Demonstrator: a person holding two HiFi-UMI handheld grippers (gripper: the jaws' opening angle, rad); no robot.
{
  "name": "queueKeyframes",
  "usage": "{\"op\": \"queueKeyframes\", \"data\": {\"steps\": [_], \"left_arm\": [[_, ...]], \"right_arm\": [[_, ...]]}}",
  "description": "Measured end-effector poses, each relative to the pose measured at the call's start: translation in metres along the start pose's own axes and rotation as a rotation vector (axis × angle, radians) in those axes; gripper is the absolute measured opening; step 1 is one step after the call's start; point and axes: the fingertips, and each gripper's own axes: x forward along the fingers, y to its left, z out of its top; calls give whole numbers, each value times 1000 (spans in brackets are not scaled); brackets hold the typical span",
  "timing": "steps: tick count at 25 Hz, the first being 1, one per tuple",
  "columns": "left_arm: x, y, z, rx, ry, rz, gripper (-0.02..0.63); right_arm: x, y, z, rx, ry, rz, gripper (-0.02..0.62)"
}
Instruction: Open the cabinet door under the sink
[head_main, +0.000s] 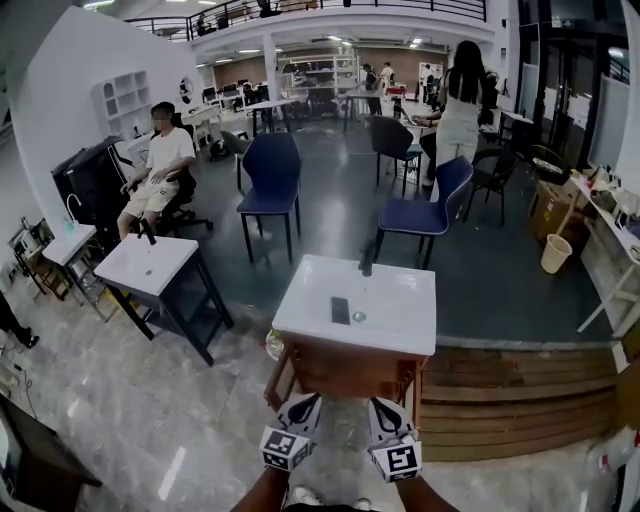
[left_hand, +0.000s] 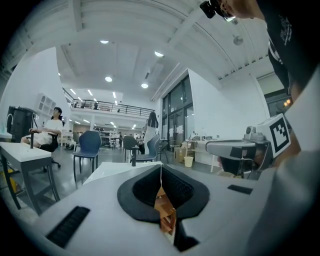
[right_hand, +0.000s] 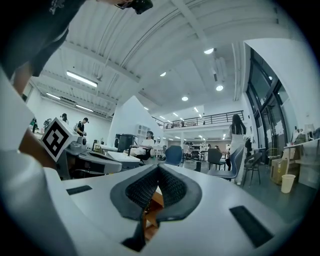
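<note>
Cabinet door (head_main: 350, 372) sits right under the white sink (head_main: 385, 325), a brown wooden front seen steeply from above in the head view, and by the look of it it's shut. No gap shows along its edge, and a handle can't be made out from here. So the job reads as not yet begun, with the approach, the grip and the pull all left to do. Just short of that front are the left gripper (head_main: 303, 403) and the right gripper (head_main: 381, 404), side by side and close to the wood but not touching it. In the left gripper view the jaws (left_hand: 161, 172) are pressed together with nothing between them, only a sliver of the wood showing beyond. It's the same in the right gripper view (right_hand: 158, 170): jaws closed and empty. On the sink top stand a dark faucet (head_main: 367, 262) and a small dark flat object (head_main: 341, 310). A second sink unit (head_main: 150, 265) stands off to the left, well apart, and a wooden platform (head_main: 520, 400) lies at the right. Blue chairs (head_main: 272, 175) and a seated person (head_main: 160, 170) are farther back. Nothing blocks the door itself.
</note>
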Motion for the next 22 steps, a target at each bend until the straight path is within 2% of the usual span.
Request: {"op": "queueKeyframes", "data": {"steps": [5,9,16,22], "left_arm": [[-3,-38,10,18,-18,-14,23],[-6,-52,19,42,-38,-13,23],[-12,-64,22,62,-19,3,23],[-27,-66,38,102,-78,29,23]], "right_arm": [[-38,-12,0,-37,11,-17,23],[-54,-20,-1,-37,-4,-34,23],[-57,-14,13,-49,-32,11,23],[-68,-15,10,-37,-42,12,23]]}}
